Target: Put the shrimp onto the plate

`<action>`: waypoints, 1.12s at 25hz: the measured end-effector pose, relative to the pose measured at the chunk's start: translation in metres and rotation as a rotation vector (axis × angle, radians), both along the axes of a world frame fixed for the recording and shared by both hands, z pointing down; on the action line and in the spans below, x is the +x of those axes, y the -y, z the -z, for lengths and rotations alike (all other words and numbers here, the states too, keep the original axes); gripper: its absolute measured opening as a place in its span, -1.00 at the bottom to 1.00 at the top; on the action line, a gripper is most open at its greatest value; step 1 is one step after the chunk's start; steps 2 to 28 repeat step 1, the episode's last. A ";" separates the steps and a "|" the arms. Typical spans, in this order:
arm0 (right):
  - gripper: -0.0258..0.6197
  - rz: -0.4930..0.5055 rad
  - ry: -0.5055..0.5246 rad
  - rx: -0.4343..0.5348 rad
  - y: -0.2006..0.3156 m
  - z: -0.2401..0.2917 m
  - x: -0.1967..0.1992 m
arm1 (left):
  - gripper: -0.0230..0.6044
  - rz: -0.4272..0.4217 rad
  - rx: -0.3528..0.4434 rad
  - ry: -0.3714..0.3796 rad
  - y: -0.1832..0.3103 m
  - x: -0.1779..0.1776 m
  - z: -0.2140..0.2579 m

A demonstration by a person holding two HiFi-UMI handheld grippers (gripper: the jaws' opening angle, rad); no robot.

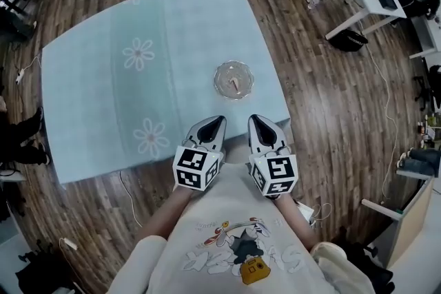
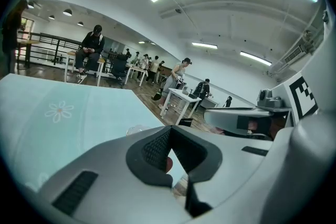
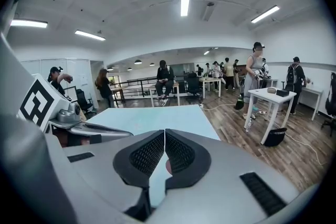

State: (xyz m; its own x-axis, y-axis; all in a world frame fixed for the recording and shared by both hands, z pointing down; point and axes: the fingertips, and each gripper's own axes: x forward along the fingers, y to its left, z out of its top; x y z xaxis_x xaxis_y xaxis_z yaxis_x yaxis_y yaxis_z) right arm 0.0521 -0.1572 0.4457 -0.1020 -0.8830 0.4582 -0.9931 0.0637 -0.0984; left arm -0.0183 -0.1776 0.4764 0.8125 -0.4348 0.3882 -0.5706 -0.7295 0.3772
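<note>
Resting on round glass plate [image 1: 219, 76], pink shrimp [image 1: 235, 85]

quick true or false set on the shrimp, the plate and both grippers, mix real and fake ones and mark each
1. The pale pink shrimp lies on the round clear glass plate. True.
2. The left gripper is shut on the shrimp. False: its jaws are together on nothing, and it is short of the plate.
3. The plate stands on the light blue flower-print tablecloth. True.
4. The right gripper hangs directly over the plate with its jaws wide apart. False: it is at the table's near edge, close to the person's body, with its jaws together.
</note>
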 end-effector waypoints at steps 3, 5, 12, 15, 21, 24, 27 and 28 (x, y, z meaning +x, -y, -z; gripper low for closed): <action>-0.83 -0.004 -0.006 0.002 -0.003 0.001 0.000 | -0.90 0.000 -0.004 -0.005 -0.002 0.000 0.000; -0.83 -0.004 -0.006 0.002 -0.003 0.001 0.000 | -0.90 0.000 -0.004 -0.005 -0.002 0.000 0.000; -0.83 -0.004 -0.006 0.002 -0.003 0.001 0.000 | -0.90 0.000 -0.004 -0.005 -0.002 0.000 0.000; -0.83 -0.004 -0.006 0.002 -0.003 0.001 0.000 | -0.90 0.000 -0.004 -0.005 -0.002 0.000 0.000; -0.83 -0.004 -0.006 0.002 -0.003 0.001 0.000 | -0.90 0.000 -0.004 -0.005 -0.002 0.000 0.000; -0.83 -0.004 -0.006 0.002 -0.003 0.001 0.000 | -0.90 0.000 -0.004 -0.005 -0.002 0.000 0.000; -0.83 -0.004 -0.006 0.002 -0.003 0.001 0.000 | -0.90 0.000 -0.004 -0.005 -0.002 0.000 0.000; -0.83 -0.004 -0.006 0.002 -0.003 0.001 0.000 | -0.90 0.000 -0.004 -0.005 -0.002 0.000 0.000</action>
